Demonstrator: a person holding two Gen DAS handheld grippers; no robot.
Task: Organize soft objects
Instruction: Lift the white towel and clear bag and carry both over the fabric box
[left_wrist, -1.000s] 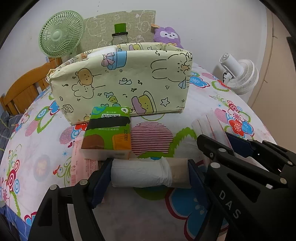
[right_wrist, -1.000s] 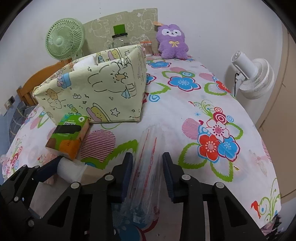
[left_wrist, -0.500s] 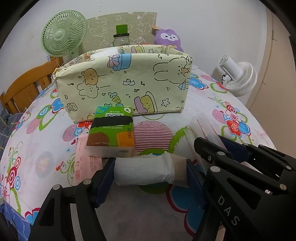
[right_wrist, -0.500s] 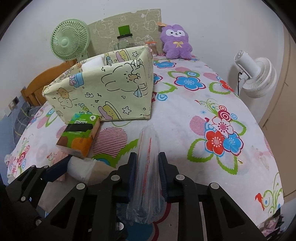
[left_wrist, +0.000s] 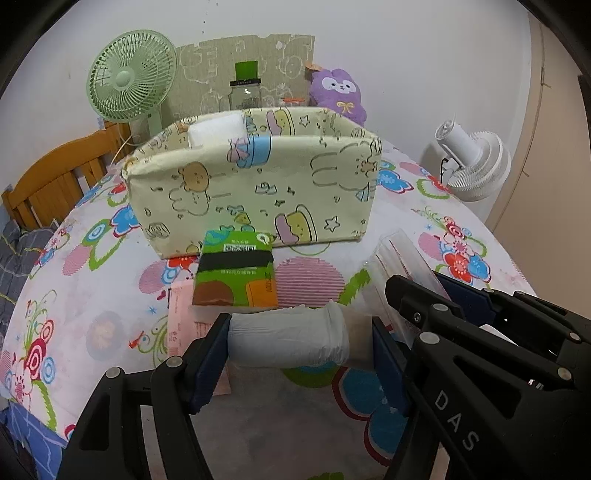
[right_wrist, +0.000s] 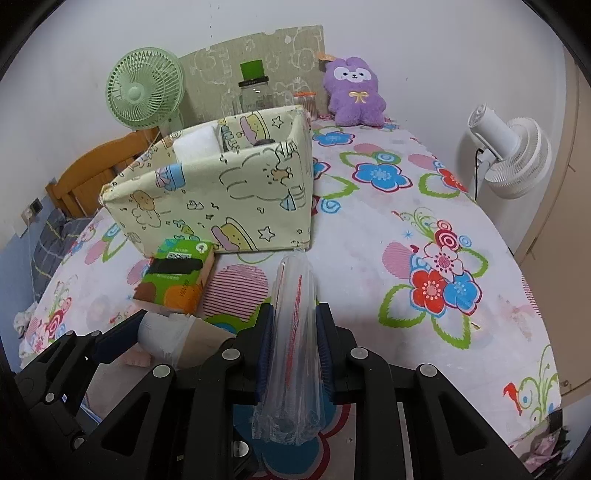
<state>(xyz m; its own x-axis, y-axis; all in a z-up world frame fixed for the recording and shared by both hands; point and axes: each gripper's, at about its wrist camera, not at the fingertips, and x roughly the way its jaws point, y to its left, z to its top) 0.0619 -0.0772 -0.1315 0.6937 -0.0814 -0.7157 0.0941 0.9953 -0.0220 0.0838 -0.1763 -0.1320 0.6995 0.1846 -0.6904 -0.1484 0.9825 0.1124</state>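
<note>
My left gripper (left_wrist: 299, 336) is shut on a white rolled soft bundle (left_wrist: 288, 339) with a tan end, its pads pressing on both ends just above the flowered bedsheet (left_wrist: 424, 206). Squeezed flat between the pads of my right gripper (right_wrist: 295, 314) is a clear plastic bag (right_wrist: 293, 280) with red stripes. The same bag (left_wrist: 399, 254) shows at the right of the left wrist view. A cartoon-print fabric bin (left_wrist: 255, 192) stands open behind, with a white soft item (left_wrist: 216, 129) in its left end. A green and orange tissue pack (left_wrist: 236, 273) lies in front of the bin.
A pink flat packet (left_wrist: 184, 325) lies under the tissue pack. Behind the bin stand a green fan (left_wrist: 131, 79), a glass jar (left_wrist: 245, 94) and a purple plush toy (right_wrist: 354, 92). A white fan (right_wrist: 509, 155) is beyond the bed's right edge, a wooden bed frame (left_wrist: 55, 177) at left.
The right jaws closed onto the plastic bag, flattening it. The left pads tightened slightly on the roll. Both views rose a little, and the bin's inside now shows.
</note>
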